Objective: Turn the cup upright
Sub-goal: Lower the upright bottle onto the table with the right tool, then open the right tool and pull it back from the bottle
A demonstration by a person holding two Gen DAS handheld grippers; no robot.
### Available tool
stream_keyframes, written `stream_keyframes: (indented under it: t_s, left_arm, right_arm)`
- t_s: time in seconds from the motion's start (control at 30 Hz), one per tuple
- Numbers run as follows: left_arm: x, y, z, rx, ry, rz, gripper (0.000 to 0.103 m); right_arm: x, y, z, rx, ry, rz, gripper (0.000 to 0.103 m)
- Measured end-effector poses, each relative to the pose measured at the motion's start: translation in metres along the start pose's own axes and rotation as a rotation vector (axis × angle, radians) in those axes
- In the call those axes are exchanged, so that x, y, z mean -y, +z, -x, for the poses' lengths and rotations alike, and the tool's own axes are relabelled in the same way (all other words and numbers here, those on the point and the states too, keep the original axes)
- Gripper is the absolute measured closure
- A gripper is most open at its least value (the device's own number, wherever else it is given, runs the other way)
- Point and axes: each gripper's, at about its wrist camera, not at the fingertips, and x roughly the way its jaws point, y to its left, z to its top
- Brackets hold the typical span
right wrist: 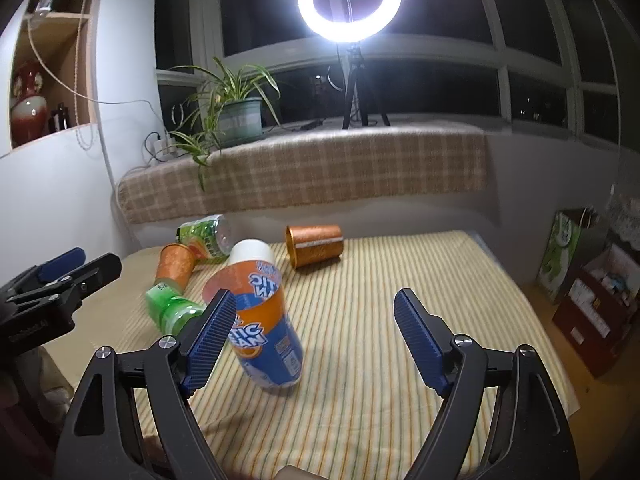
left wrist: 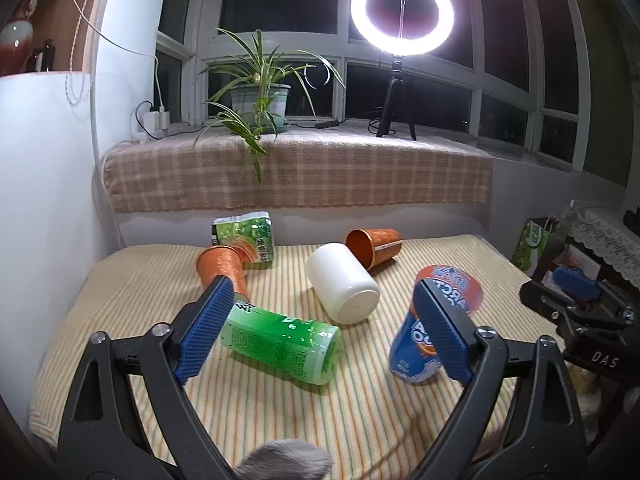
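A blue and orange printed cup [left wrist: 428, 336] stands on its base, mouth up and leaning a little, on the striped cloth; it also shows in the right wrist view [right wrist: 264, 328]. My left gripper [left wrist: 324, 320] is open and empty, its right finger just in front of the cup. My right gripper [right wrist: 316, 332] is open and empty, the cup standing free beside its left finger. An orange cup [left wrist: 374, 246] lies on its side at the back, also in the right wrist view [right wrist: 314, 245]. Another orange cup [left wrist: 222, 268] sits mouth down at the left.
A white cup [left wrist: 344, 288] lies on its side mid-table. A green bottle [left wrist: 280, 344] lies in front of it. A green packet [left wrist: 244, 240] sits at the back left. The table's right edge drops to bags and boxes [right wrist: 592, 292]. A ledge with a plant and ring light runs behind.
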Motion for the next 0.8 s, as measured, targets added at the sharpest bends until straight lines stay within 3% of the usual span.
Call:
stream_keyframes:
  t_s: [0.23,0.4,0.47,0.8]
  left_arm:
    - [-0.003,0.001,0.012,0.078,0.041,0.004,0.000]
    - [-0.002,0.001,0.013,0.067,0.040,0.002,0.000]
    - [-0.002,0.001,0.013,0.068,0.040,0.002,0.000]
    - [-0.001,0.001,0.011,0.057,0.033,0.015,0.000]
  right_arm:
    - [-0.001,0.003,0.004,0.042,-0.030,-0.004,0.017]
    - [0.000,0.003,0.004,0.062,-0.053,-0.008,0.011]
    - [0.000,0.003,0.005,0.076,-0.061,-0.012,0.002]
    - [0.003,0.004,0.006,0.098,-0.093,-0.023,0.001]
